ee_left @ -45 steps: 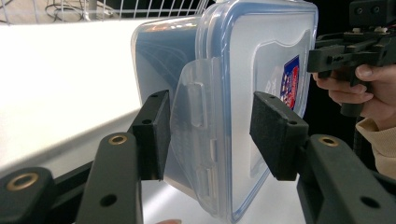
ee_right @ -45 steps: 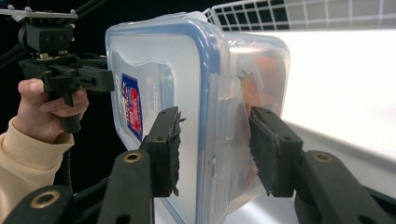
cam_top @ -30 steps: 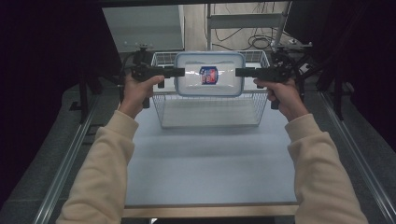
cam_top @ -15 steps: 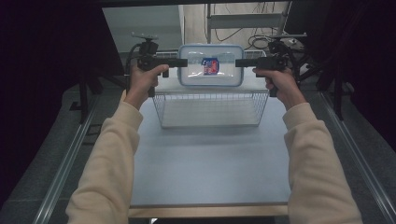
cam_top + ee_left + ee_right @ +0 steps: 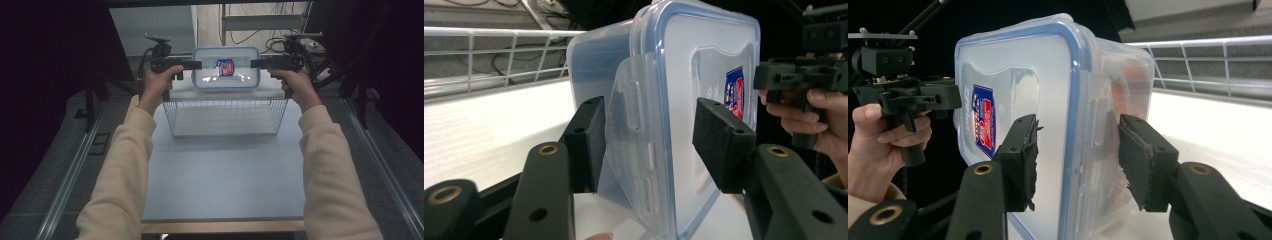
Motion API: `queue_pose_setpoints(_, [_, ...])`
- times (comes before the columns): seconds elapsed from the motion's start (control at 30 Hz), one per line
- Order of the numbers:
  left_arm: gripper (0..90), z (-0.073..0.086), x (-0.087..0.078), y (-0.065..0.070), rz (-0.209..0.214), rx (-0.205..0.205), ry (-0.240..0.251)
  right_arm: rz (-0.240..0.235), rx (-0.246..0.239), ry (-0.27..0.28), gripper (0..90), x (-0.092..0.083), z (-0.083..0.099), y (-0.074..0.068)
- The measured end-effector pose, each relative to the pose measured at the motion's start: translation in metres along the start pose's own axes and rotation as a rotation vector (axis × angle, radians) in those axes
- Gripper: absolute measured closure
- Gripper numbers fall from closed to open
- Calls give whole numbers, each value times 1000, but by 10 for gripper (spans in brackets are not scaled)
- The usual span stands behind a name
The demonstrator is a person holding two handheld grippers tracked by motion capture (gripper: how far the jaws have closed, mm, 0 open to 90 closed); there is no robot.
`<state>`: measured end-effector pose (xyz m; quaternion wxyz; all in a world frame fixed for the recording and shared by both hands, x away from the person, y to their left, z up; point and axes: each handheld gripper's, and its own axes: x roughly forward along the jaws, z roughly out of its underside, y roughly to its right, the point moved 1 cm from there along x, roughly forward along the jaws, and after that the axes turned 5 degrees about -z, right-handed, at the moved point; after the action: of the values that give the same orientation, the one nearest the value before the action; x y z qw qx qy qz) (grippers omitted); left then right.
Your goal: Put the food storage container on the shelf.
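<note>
A clear lidded food container is held aloft above the far rim of the wire basket, pinched at its end clasps by the left gripper and right gripper. It is judged light, rigid and slippery; the clasps offer the surest hold

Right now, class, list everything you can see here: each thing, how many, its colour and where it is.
box: one, clear with blue-rimmed lid and red-blue label, in the air above the basket's far side, between both grippers
basket: one, white wire, far half of table
table: one, pale grey
left gripper: one, black, jaws astride the box's end flap
right gripper: one, black, jaws astride the opposite end
sleeves: two, cream
</note>
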<state>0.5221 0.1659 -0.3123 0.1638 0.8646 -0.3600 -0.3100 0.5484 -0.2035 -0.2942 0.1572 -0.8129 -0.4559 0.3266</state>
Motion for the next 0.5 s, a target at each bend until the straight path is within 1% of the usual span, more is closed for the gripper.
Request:
queue_pose_setpoints(0.03, [483, 0, 0, 0, 0, 0, 0, 0, 0, 0, 510, 0, 0, 0])
queue_pose_setpoints(0.07, [483, -1, 1, -2, 4, -15, 0, 6, 22, -9, 508, 2, -2, 1])
queue_pose_setpoints(0.1, [483, -2, 2, -4, 5, -22, 0, 6, 22, -9, 508, 2, -2, 1])
queue_pose_setpoints(0.13, [482, -3, 4, -6, 7, -47, 4, 9, 43, -13, 506, 4, -4, 2])
queue_pose_setpoints(0.17, [481, -3, 4, -6, 7, -47, 4, 11, 54, -13, 504, 4, -4, 3])
queue_pose_setpoints(0.2, [481, -3, 5, -8, 6, -55, 6, 11, 54, -13, 504, 4, -4, 3])
queue_pose_setpoints(0.23, [481, -3, 6, -10, 7, -69, 11, 12, 64, -13, 503, 5, -5, 4])
queue_pose_setpoints(0.27, [479, -3, 8, -13, 13, -87, 15, 19, 85, -10, 499, 7, -6, 6])
queue_pose_setpoints(0.3, [478, -3, 8, -13, 13, -87, 15, 19, 85, -10, 499, 7, -6, 6])
queue_pose_setpoints(0.37, [474, -2, 10, -16, 14, -103, 19, 44, 112, -4, 491, 9, -6, 6])
queue_pose_setpoints(0.4, [467, -2, 11, -16, 5, -104, 17, 56, 113, -4, 488, 9, -6, 6])
queue_pose_setpoints(0.43, [459, -2, 13, -17, -23, -102, 18, 75, 113, -11, 500, 10, -6, 5])
queue_pose_setpoints(0.47, [501, -1, 16, -17, -58, -99, 15, 129, 115, -19, 504, 14, -6, 4])
queue_pose_setpoints(0.5, [477, -1, 16, -17, -58, -99, 15, 129, 115, -19, 504, 14, -6, 4])
